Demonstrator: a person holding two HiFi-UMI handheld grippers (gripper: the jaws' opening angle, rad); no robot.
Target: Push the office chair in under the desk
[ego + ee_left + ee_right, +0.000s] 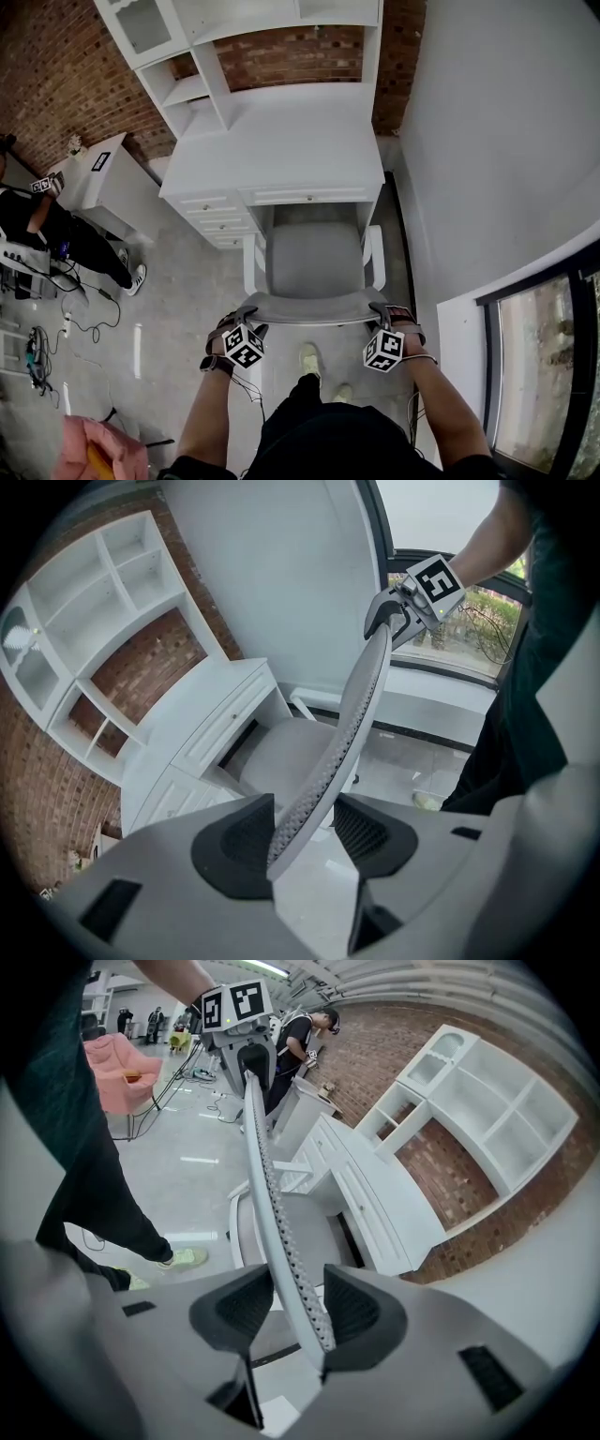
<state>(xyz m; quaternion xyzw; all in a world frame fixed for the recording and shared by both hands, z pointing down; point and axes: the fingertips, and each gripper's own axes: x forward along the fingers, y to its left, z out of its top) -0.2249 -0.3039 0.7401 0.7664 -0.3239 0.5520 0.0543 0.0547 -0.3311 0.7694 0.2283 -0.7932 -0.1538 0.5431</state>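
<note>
We see the left gripper (305,834) astride the chair backrest (354,719), jaws slightly apart. The right gripper (382,628) straddles its far end.

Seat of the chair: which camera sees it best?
Head view: it looks down on the whole seat. Both gripper views show only parts of it past the backrest.

The opening under the white surface (281,141) lies clear ahead of the chair (314,258). A drawer stack (220,223) on the left and a side panel (366,214) on the right leave little room beside the armrests. A grey wall (487,141) stands near on the right. On the left, bare floor (178,309) runs to a small cabinet (112,178), a person (47,225) and cables (42,347). The chair's back rim stands between the fingers of the left gripper (305,832) and the right gripper (298,1312).
</note>
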